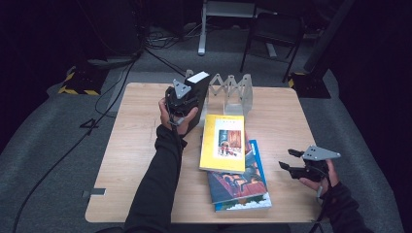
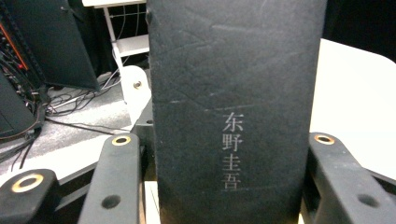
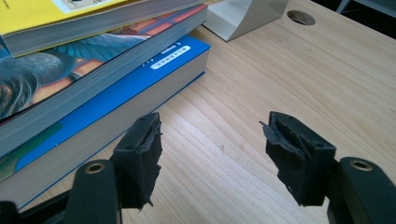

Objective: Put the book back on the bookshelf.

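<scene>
The person's left arm reached well forward over the wooden table [image 1: 141,145], its dark sleeve stretched from the near edge toward the far side. At the end of it the left gripper [image 1: 182,99] clamped a thick black book [image 1: 197,97], holding it upright with the white page edges facing up. The book stood just in front of the metal accordion book rack [image 1: 232,90] at the far edge of the table, near its left end; whether it touched the rack I could not tell. In the left gripper view the black book [image 2: 233,107] ran straight up between the two black jaws, spine toward the camera with pale characters printed down it, and the jaws pressed against it on either side.

The right hand rested low at the near right corner of the table, wrist bent inward so the right gripper [image 1: 290,159] pointed left toward a stack of three books. Its jaws stood apart with nothing between them; in the right gripper view the worn pads [image 3: 142,154] hung over bare wood beside the stack.

That stack lay flat mid-table: a yellow book [image 1: 223,143] on top, a book with a painted cover [image 1: 238,182] beneath it, and a blue book [image 1: 260,165] at the bottom.
</scene>
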Motion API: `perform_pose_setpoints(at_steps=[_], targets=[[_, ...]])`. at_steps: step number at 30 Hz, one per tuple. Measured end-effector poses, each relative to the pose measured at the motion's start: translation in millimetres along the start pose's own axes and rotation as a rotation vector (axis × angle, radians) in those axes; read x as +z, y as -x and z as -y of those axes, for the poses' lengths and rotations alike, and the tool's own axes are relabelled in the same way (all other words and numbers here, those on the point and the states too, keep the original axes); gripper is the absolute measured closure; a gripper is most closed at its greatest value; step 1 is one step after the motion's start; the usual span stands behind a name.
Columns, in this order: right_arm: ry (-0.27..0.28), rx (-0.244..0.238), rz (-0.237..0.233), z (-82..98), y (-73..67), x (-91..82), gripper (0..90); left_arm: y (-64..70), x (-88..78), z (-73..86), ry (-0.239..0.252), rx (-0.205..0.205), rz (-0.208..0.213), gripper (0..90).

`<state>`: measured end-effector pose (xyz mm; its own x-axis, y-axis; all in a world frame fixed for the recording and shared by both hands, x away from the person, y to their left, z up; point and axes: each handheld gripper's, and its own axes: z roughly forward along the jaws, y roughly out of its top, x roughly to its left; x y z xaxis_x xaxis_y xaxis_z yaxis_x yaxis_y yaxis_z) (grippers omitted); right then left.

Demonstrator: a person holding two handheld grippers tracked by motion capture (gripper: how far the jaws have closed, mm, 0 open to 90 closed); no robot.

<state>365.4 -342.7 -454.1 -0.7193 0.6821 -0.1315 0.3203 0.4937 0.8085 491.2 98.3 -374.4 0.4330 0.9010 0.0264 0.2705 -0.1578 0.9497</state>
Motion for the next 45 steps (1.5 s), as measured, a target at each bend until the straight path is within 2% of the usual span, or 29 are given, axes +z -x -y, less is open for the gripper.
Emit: perform_pose_setpoints(at_steps=[7, 14, 18, 23, 25, 27, 30, 32, 34, 35, 37, 39, 40, 43, 45], targets=[[-0.001, 0.003, -0.005, 0.5, 0.4, 0.4, 36.3, -2.9, -0.3, -1.9, 0.016, -0.004, 0.010, 51.9], [-0.004, -0.010, -0.016, -0.2, -1.8, 2.7, 36.3, -6.1, 9.5, -11.8, 0.023, 0.003, -0.037, 51.9], [-0.003, -0.003, -0.026, 0.7, -0.8, 2.4, 36.3, -6.6, 16.9, -13.4, 0.036, -0.022, -0.047, 51.8], [0.004, 0.000, -0.028, 1.4, 1.2, 1.7, 36.3, -2.1, 28.9, -13.2, 0.012, 0.019, -0.075, 51.8], [0.006, -0.001, -0.028, 1.3, 1.1, 1.2, 36.3, -1.6, 31.8, -10.2, 0.013, 0.010, -0.080, 51.8], [0.006, -0.003, -0.030, 1.4, 1.1, 1.0, 36.3, -2.7, 33.3, -4.9, 0.018, -0.018, -0.078, 51.7], [0.004, -0.004, -0.030, 1.8, 1.4, 1.6, 36.3, -4.0, 31.6, -2.7, 0.033, -0.021, -0.074, 51.5], [0.003, -0.005, -0.028, 1.7, 1.4, 1.9, 36.2, -4.6, 29.4, -2.6, 0.021, -0.015, -0.062, 51.3], [-0.002, -0.009, -0.029, 1.5, 1.0, 2.4, 36.1, -4.2, 25.3, -0.9, 0.022, -0.027, -0.065, 50.9], [-0.004, -0.011, -0.029, 1.4, 0.6, 2.6, 36.1, -4.9, 22.5, 0.2, 0.018, -0.018, -0.061, 50.6], [-0.011, -0.011, -0.026, 1.4, 0.0, 3.2, 36.1, -4.6, 16.3, 2.5, 0.015, -0.038, -0.066, 50.3], [-0.011, -0.011, -0.022, 1.5, -0.7, 3.6, 36.3, -5.0, 5.5, 8.1, 0.010, -0.028, -0.060, 50.0], [-0.011, -0.011, -0.022, 1.5, -0.7, 3.6, 36.3, -5.0, 5.5, 8.1, 0.010, -0.028, -0.060, 49.9], [-0.001, -0.020, -0.021, 0.4, -1.7, 2.9, 36.4, -8.0, -6.4, 17.3, 0.016, -0.053, -0.042, 49.8], [-0.002, -0.020, -0.021, -0.1, -2.0, 3.3, 36.4, -9.6, -13.3, 22.6, 0.012, -0.048, -0.036, 49.8]])
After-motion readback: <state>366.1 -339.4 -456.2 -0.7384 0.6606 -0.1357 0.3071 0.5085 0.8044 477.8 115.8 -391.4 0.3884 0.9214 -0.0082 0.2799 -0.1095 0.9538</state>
